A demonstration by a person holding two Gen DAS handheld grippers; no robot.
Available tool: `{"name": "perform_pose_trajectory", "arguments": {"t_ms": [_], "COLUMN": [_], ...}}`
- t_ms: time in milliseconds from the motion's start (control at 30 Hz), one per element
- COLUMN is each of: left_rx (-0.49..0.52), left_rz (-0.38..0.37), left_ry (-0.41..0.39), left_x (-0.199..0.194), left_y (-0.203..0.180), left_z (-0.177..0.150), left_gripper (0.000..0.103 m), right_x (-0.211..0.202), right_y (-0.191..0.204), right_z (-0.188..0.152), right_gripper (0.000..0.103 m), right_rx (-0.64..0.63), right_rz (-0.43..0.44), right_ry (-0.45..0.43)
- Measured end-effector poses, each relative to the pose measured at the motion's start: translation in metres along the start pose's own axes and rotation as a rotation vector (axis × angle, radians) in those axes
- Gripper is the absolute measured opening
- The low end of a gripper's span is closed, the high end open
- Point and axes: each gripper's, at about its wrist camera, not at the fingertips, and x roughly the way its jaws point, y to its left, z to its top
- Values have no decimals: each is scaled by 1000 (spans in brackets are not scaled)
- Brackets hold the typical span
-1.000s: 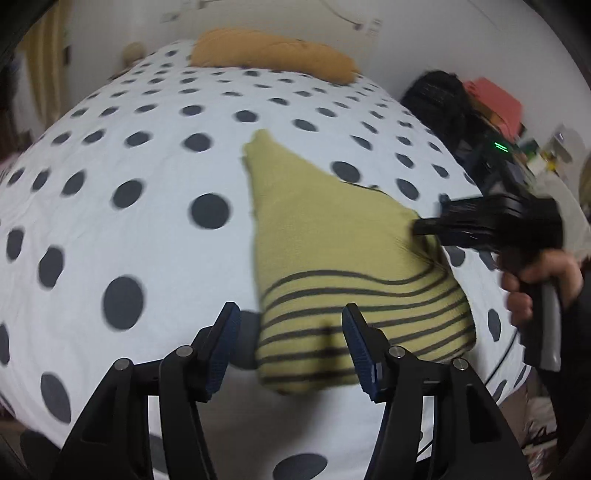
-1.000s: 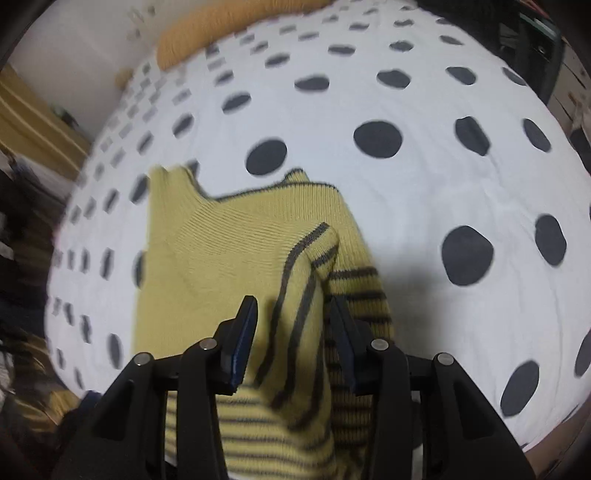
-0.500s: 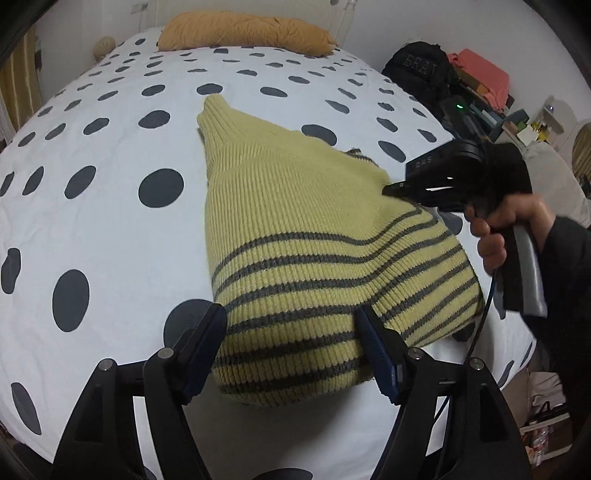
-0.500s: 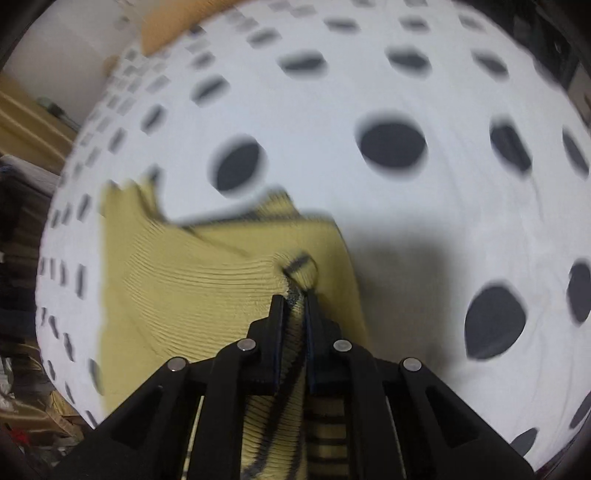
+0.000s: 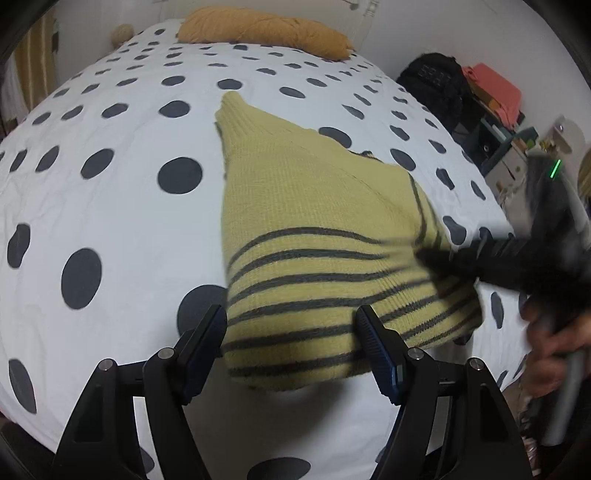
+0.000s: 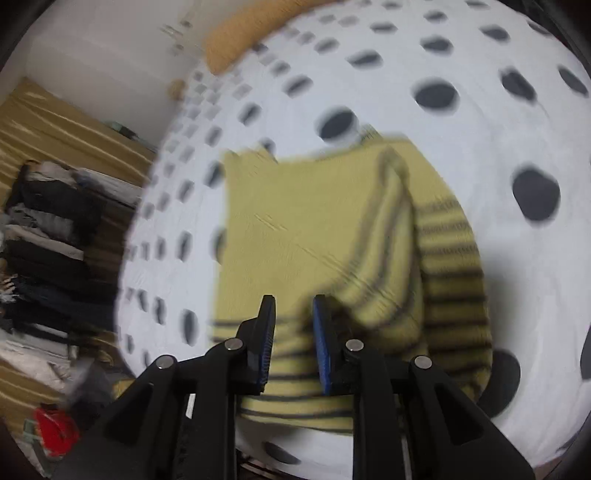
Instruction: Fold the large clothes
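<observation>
Left claw [image 5: 291, 339]: spread wide, low centre, straddling the sweater's striped hem.
Right claw [image 6: 293, 332]: parted, pinching nothing, above the stripes.
Yellow striped sweater [image 5: 314, 236]: folded, mid-frame on the polka-dot bed [image 5: 110, 221].
Orange pillow [image 5: 266, 31]: top.

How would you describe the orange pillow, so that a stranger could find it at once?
Start from the big bed with the white cover and dark dots. Look past the yellow striped sweater to the far end, against the wall. The pillow lies there, long and plain orange, the only thing on the bed without dots or stripes.
</observation>
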Motion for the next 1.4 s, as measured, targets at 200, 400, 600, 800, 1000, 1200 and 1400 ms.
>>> {"name": "perform_pose_trajectory", "arguments": {"t_ms": [200,400,600,800,1000,1200,1400], "left_rx": [-67,-114,-68,-26,-133,-240,-222], "left_rz": [52,52,-60,50,-66,-150,-142], "left_ry": [-10,-22,-57,53,-11,52,149], "left_x": [-19,-31,-27,2,-27,11,85], "left_y": [26,42,19,15,48,79,73], "left_z": [3,2,-2,-18,20,73,113], "left_gripper": [71,71,73,73,81,86,87], "right_x": [-3,-29,-34,10,-31,-55,-22], "right_y": [-56,-46,-18,-73,-53,-81,-112], "right_z": [-26,-32,-35,-52,-66,-79,-80], "right_gripper": [0,0,3,0,20,82,83], "right_rx": [119,140,93,267,213,330,448], "right_rz": [-34,-84,107,39,57,96,175], "right_ry": [-26,-84,-77,14,-85,-173,-128]}}
